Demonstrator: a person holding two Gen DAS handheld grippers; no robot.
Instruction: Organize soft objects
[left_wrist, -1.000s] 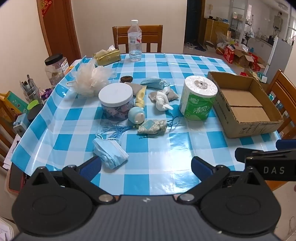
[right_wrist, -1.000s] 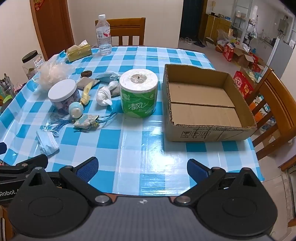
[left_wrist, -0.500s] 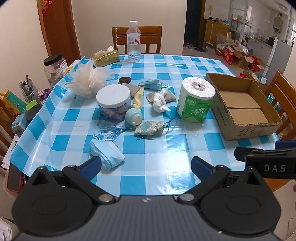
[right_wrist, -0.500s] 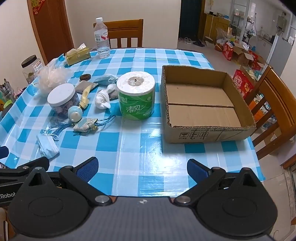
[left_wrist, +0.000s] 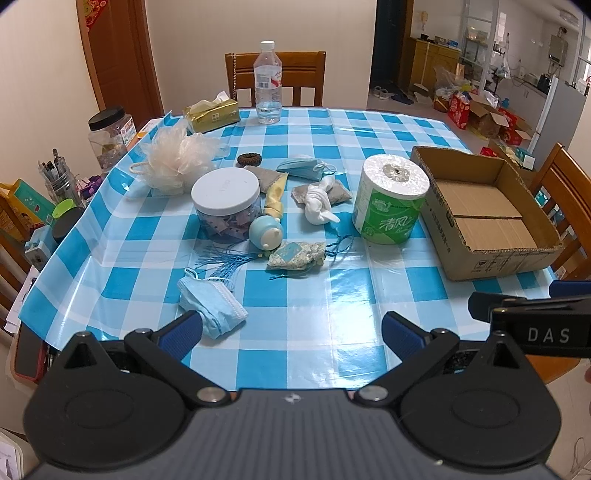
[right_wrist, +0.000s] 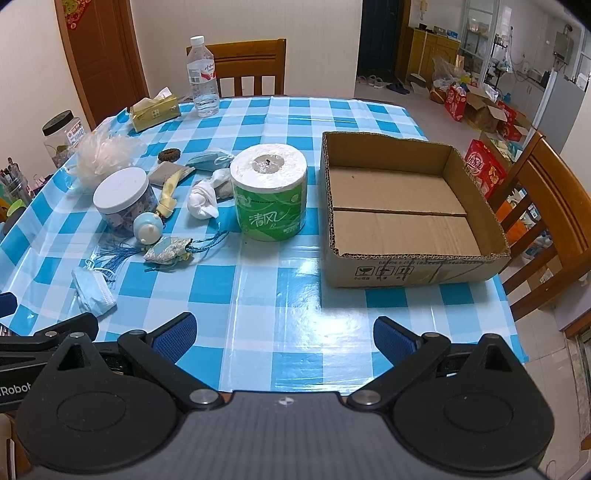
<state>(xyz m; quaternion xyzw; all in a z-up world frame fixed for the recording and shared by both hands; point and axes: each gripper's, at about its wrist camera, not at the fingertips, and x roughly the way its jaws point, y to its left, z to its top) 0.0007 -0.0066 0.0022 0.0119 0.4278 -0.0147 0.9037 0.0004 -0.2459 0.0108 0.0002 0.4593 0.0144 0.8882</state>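
Both claws are seen released and empty at the bottom of their frames: the left claw with its blue pads spread wide above the near bench edge, the right claw likewise spread over bare checked cloth. The bench is covered in a blue and white checked cloth.

Nearest, at lower left of the left wrist view, one crumpled face mask is laid with its long axis running from upper left to lower right, just beyond the left pad. Past it, one floral sachet is laid roughly crosswise, its blue tassel trailing to the left. One small round blue toy is set just beside one white-lidded jar. One knotted white cloth is laid on a grey pouch. One toilet roll is stood upright at mid frame, well apart from one open, empty cardboard box at right.

Farther back, a second face mask, one hair tie and one mesh bath puff are seen. At the far edge, one water bottle is stood upright near one tissue pack.
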